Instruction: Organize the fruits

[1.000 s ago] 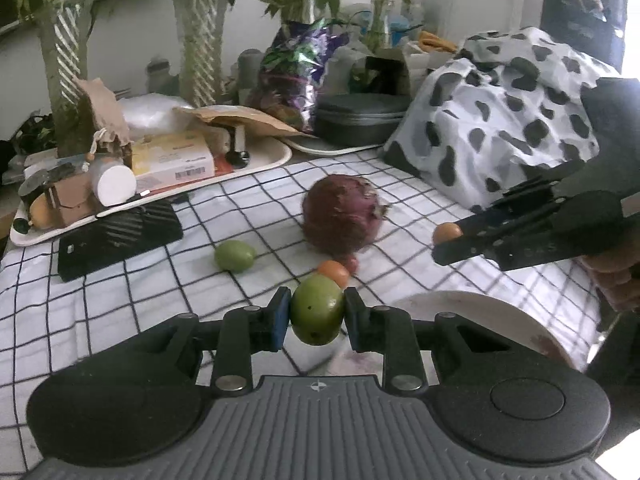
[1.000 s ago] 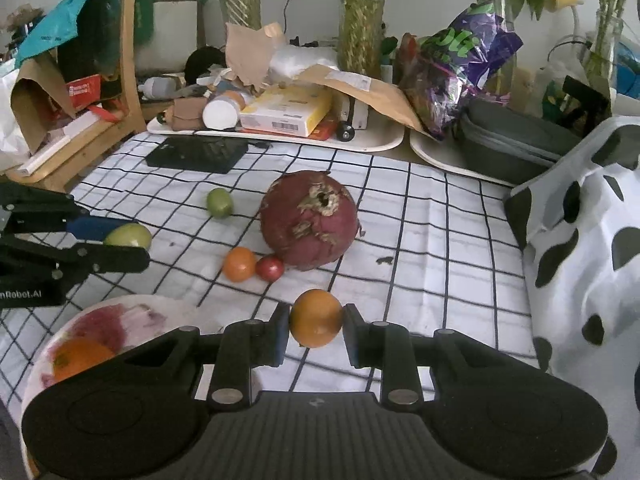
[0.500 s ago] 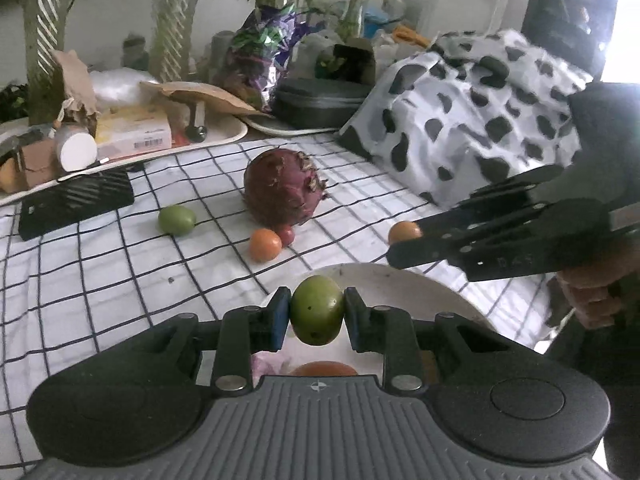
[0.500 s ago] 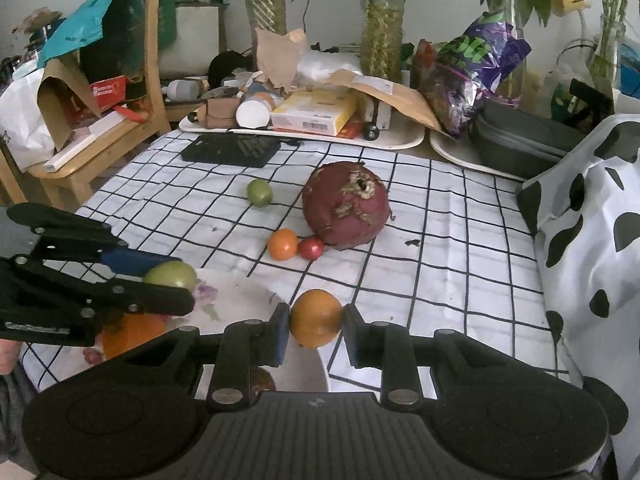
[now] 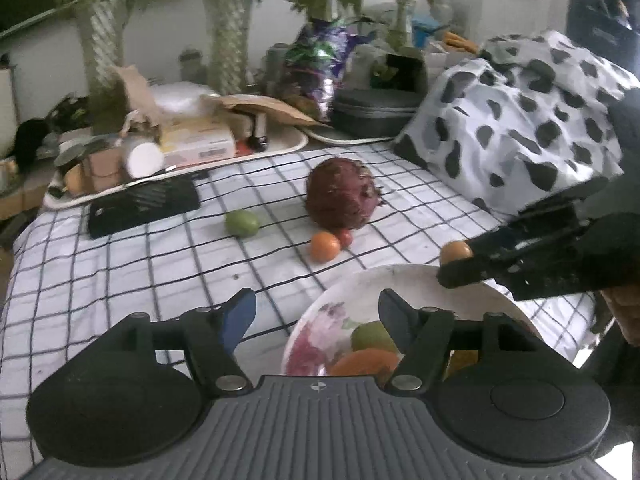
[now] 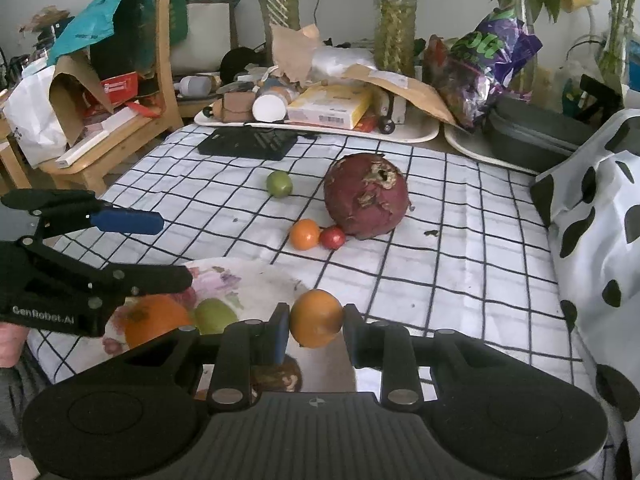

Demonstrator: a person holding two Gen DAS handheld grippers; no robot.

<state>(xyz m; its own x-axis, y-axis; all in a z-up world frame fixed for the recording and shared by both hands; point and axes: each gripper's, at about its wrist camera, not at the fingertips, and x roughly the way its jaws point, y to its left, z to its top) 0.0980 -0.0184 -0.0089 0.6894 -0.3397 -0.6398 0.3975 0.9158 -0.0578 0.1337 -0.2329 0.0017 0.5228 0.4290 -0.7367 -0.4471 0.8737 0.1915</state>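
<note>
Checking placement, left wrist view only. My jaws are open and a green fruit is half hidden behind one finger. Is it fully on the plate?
Observer: Yes. In the right wrist view the round green fruit lies inside the white floral plate, right beside a large orange fruit.
Operator: I only see the right gripper side-on. Is its grip solid?
Observer: It looks so. The right gripper is shut on the small round orange fruit, with the jaws pinching it across its middle.
Operator: Anything else on the plate?
Observer: A dark brown piece shows just under the right gripper. It is too hidden to identify.
</note>
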